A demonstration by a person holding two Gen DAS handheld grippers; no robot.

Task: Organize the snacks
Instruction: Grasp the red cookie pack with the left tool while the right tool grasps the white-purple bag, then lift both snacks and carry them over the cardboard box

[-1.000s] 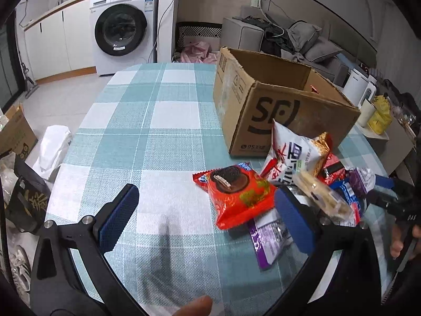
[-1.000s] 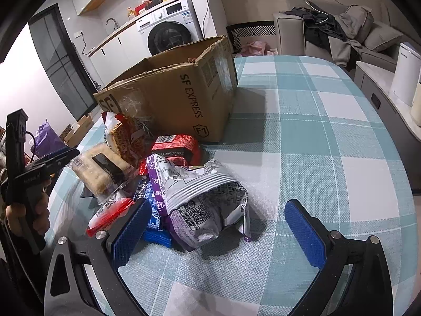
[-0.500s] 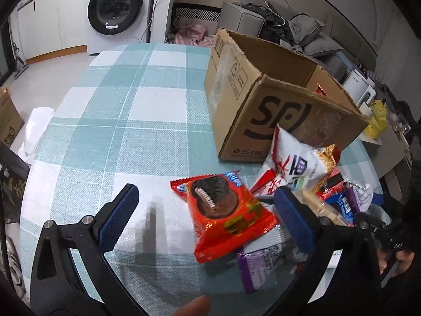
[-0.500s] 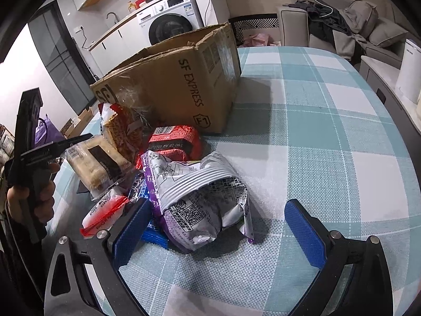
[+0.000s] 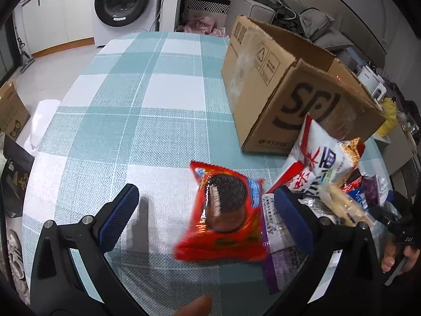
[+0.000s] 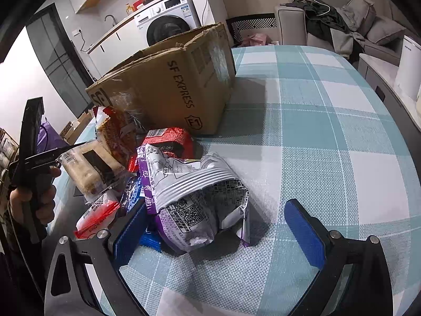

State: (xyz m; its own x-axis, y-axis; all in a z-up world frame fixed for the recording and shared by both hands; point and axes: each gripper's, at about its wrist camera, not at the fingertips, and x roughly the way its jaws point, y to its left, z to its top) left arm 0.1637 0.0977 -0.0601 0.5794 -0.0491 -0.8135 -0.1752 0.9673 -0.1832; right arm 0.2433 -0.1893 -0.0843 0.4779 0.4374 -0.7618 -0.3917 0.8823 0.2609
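Observation:
A pile of snack packets lies on the checked tablecloth beside an open cardboard box [image 5: 289, 84] [image 6: 171, 84]. In the left wrist view my left gripper [image 5: 206, 218] is open, and a red chocolate-cookie packet [image 5: 226, 213] lies between its blue pads, closer to the right one. A white bag [image 5: 315, 163] leans by the box. In the right wrist view my right gripper [image 6: 218, 231] is open around a crumpled purple-and-silver bag [image 6: 194, 197]. Behind it lie a red packet [image 6: 168, 139] and a clear-wrapped cake [image 6: 89, 168].
The teal checked table [image 5: 147, 100] stretches left of the box and ends in a rounded edge. A hand [image 6: 34, 202] holds the other gripper at the left of the right wrist view. A washing machine [image 5: 123, 0], a sofa and floor clutter surround the table.
My left gripper has moved forward and right, so the red cookie packet now lies between its fingers. The right gripper has edged a little closer to the purple bag.

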